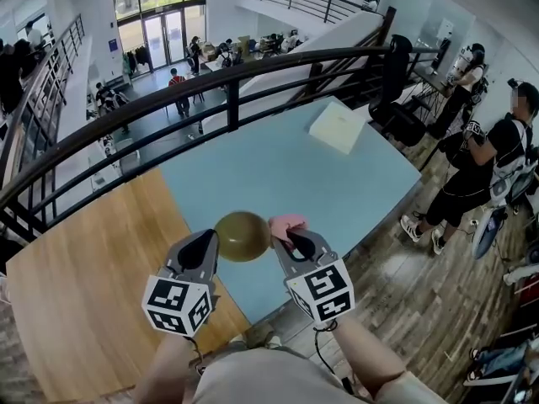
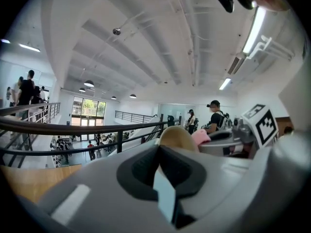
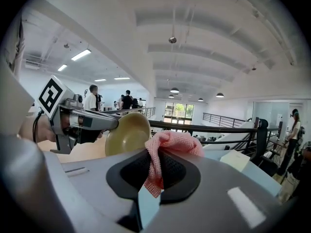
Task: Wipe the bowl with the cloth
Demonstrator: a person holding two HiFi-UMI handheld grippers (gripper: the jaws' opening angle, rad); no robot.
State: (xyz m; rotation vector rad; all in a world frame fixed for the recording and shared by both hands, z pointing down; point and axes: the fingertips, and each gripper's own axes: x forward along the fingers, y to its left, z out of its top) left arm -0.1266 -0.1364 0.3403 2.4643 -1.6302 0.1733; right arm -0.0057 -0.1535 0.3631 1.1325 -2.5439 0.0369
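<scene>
Pinching the rim of an olive bowl [image 1: 242,236] above the blue desk [image 1: 295,175], the left gripper [image 1: 212,241] sits beside the right gripper [image 1: 290,241], jaws clamped on a pink cloth [image 1: 287,224].

No legible text, labels or numbers anywhere

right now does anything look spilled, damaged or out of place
Nothing stands out. The left gripper holds the olive bowl tipped on its side by the rim, the right gripper pinches the pink cloth, both over the blue table. No spill or damage shows.
</scene>
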